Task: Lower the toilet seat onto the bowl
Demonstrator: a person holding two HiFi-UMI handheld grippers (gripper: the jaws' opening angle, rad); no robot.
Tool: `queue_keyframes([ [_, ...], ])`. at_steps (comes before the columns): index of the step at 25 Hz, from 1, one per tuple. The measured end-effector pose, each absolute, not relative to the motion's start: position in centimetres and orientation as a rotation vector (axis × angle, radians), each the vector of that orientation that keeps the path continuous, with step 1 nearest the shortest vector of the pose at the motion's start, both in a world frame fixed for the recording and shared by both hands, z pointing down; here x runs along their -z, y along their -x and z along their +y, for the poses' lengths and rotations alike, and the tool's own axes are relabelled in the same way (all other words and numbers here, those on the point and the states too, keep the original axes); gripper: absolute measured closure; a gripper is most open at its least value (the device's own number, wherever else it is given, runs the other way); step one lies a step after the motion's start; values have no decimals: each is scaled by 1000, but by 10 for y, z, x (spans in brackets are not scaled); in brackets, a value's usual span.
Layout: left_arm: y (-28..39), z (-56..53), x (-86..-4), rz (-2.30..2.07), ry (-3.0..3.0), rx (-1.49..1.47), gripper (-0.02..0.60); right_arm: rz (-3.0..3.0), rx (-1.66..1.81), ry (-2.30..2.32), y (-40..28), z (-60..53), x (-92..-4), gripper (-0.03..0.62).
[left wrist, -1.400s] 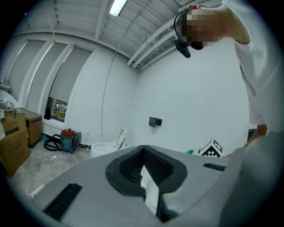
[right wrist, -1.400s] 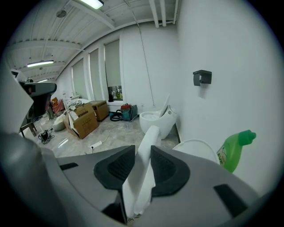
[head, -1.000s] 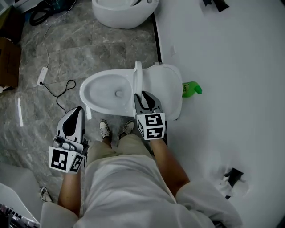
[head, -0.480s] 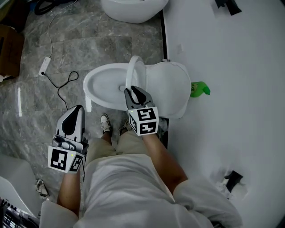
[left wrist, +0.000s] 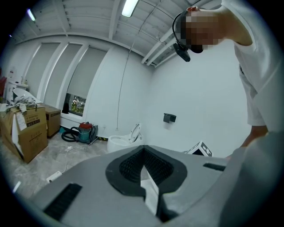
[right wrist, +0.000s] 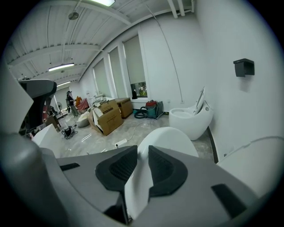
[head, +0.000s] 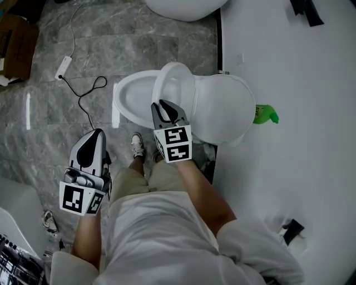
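Observation:
A white toilet stands against the wall, its bowl (head: 130, 103) open toward the left and its lid (head: 225, 108) leaning back. The seat ring (head: 173, 82) hangs tilted between the lid and the bowl. My right gripper (head: 164, 109) grips the seat's near rim. In the right gripper view the white seat edge (right wrist: 138, 184) fills the gap between the black pads (right wrist: 119, 168), and the jaws are closing on it. My left gripper (head: 90, 151) hangs shut and empty by the person's left leg, away from the toilet; its gripper view shows the tips (left wrist: 143, 170) together.
A second toilet (head: 186, 6) stands further along the wall. A green bottle (head: 266, 116) lies behind the toilet. A power strip with a black cable (head: 65, 67) lies on the grey floor, near a cardboard box (head: 16, 39). The person's shoes (head: 138, 146) stand beside the bowl.
The seat has tipped from upright beside the lid toward the bowl. My right gripper has moved left with it. The left gripper has stayed put.

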State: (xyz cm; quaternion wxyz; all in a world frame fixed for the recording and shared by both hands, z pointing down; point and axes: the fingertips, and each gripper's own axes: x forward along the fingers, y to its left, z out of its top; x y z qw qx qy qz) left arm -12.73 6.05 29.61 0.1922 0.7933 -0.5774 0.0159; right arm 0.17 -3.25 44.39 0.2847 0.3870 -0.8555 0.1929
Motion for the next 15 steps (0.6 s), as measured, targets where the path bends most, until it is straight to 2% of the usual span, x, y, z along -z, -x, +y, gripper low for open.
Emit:
queue_keyframes([
  [15,160,59,-343,-1643,-2186,-84,581,-2300,-498,-922,61,-29,-486,520],
])
